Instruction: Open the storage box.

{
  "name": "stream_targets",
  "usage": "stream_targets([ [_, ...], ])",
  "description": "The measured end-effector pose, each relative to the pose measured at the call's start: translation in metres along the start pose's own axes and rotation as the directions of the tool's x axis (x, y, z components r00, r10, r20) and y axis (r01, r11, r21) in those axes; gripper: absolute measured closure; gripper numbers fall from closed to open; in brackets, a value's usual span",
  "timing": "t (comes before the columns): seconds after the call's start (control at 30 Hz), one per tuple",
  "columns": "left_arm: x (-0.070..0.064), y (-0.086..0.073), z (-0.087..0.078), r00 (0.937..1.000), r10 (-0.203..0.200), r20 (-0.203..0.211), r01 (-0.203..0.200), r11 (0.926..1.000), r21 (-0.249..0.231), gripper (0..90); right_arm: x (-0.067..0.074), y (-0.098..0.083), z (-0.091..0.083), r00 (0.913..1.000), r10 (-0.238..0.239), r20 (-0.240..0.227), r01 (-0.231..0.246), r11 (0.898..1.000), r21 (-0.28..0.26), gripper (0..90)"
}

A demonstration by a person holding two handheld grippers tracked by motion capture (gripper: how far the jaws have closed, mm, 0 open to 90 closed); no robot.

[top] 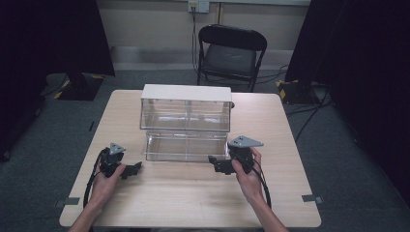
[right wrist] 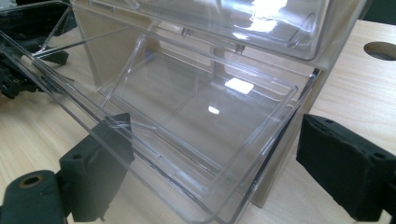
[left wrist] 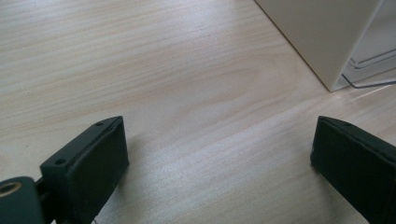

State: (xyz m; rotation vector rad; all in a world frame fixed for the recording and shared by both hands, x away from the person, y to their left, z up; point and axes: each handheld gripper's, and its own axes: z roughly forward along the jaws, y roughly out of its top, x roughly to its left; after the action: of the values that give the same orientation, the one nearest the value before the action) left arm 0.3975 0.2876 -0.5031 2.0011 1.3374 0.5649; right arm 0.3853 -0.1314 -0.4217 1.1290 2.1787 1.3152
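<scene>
A clear plastic drawer cabinet (top: pixel 185 112) with a white top stands mid-table. Its lower drawer (top: pixel 186 146) is pulled out toward me and looks empty. My right gripper (top: pixel 216 163) sits at the drawer's front right corner. In the right gripper view the right gripper (right wrist: pixel 215 135) is open, its jaws wide apart on either side of the drawer's (right wrist: pixel 187 116) front corner, one jaw seen through the clear wall. My left gripper (top: pixel 134 169) rests low over the table, left of the drawer. The left gripper (left wrist: pixel 217 140) is open over bare wood, with the cabinet's white side (left wrist: pixel 322 32) ahead to the right.
The wooden table (top: pixel 193 203) has free room in front of the cabinet and at both sides. A round hole (right wrist: pixel 380 50) is cut in the tabletop beside the cabinet. A black folding chair (top: pixel 231 53) stands behind the table. Dark curtains hang on both sides.
</scene>
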Motion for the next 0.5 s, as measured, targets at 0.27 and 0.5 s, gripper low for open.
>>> stream_targets([
  [0.27,0.0,0.0,0.0,1.0,0.0,0.0,0.0,1.0,-0.001,3.5,-0.0023,0.0047,0.0011,0.9998,0.007,0.017,-0.007,1.0,-0.001,10.5],
  [0.5,0.0001,0.0,0.0,1.0,0.001,0.001,-0.001,1.0,0.0,3.5,-0.0045,0.0055,0.0031,0.9995,0.021,0.022,-0.021,1.0,-0.003,12.5],
])
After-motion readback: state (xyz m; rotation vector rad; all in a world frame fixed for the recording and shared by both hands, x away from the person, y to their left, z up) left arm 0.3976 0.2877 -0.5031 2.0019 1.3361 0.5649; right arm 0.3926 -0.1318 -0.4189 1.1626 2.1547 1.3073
